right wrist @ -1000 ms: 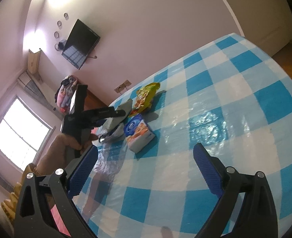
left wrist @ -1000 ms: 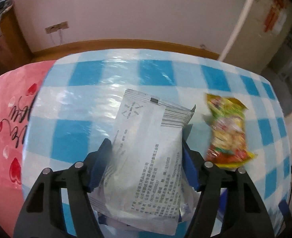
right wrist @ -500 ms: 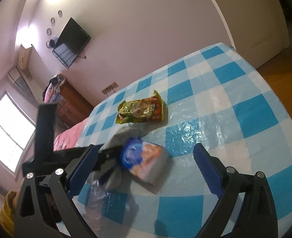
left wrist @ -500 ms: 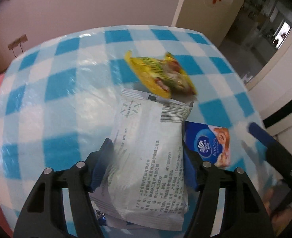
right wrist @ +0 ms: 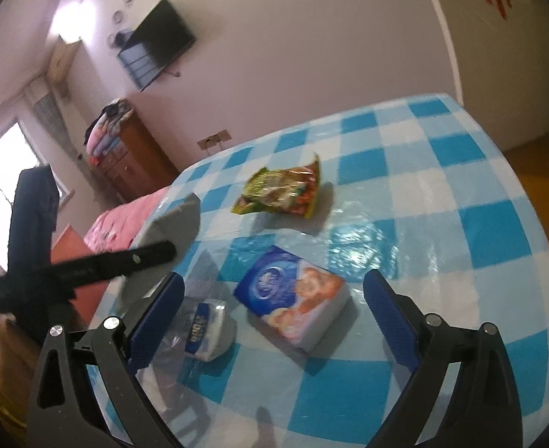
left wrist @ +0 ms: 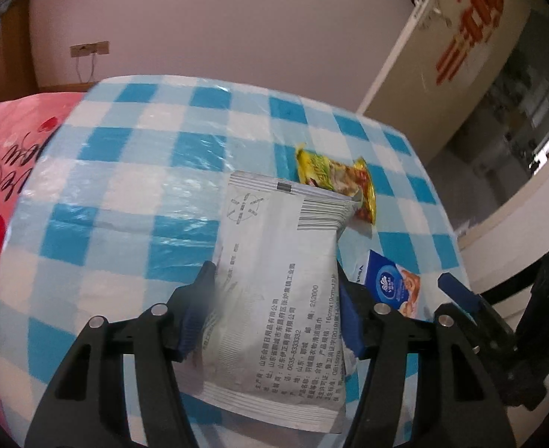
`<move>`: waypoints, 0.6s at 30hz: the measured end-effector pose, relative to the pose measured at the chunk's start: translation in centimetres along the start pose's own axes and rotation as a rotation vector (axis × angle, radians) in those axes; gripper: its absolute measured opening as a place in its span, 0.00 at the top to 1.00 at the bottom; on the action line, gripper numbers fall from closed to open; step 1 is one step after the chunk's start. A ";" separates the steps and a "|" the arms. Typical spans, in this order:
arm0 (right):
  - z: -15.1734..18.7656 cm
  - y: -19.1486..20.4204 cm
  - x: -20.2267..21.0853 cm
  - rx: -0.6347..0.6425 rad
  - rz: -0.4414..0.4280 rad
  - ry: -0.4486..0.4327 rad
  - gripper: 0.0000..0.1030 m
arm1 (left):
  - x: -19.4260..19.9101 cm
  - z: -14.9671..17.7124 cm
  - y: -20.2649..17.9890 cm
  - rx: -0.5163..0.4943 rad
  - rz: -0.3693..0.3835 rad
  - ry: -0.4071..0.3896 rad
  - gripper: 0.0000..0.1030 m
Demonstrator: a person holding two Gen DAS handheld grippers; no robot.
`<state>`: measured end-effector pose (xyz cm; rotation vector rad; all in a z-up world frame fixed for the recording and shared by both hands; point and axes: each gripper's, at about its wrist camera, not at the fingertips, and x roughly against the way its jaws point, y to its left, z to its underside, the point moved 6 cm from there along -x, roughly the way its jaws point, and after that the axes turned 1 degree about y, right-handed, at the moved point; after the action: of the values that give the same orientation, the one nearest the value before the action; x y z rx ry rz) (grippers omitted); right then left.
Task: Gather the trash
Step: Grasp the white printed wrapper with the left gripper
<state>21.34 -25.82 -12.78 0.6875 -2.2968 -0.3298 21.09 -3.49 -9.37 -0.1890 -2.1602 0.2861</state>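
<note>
White packet (left wrist: 278, 291) between left tool (left wrist: 274, 306) pads

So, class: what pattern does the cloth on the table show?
The tablecloth is a blue-and-white check under glossy clear plastic; the right wrist view shows it best.

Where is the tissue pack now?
The tissue pack lies on the checked tablecloth, between the right tool's open fingers, nearer than the yellow snack bag.
</note>
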 end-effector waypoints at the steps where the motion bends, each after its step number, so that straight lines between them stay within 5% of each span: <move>1: 0.1 0.6 -0.1 0.019 -0.013 0.001 0.07 | 0.5 0.1 0.3 0.006 -0.010 -0.009 0.41; 12: 2.7 6.6 -1.7 0.177 -0.130 0.108 0.08 | 4.5 4.8 6.4 0.136 -0.108 -0.010 0.41; 15: 3.5 6.6 -2.4 0.209 -0.078 0.144 0.30 | 5.5 5.9 7.5 0.159 -0.127 -0.011 0.41; 18: 4.3 6.0 -3.5 0.179 -0.090 0.197 0.36 | 6.1 6.6 7.7 0.160 -0.136 -0.012 0.41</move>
<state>18.24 -18.76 -15.33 0.8750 -2.1279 -0.0925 12.39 4.49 -10.34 0.0510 -2.1394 0.3809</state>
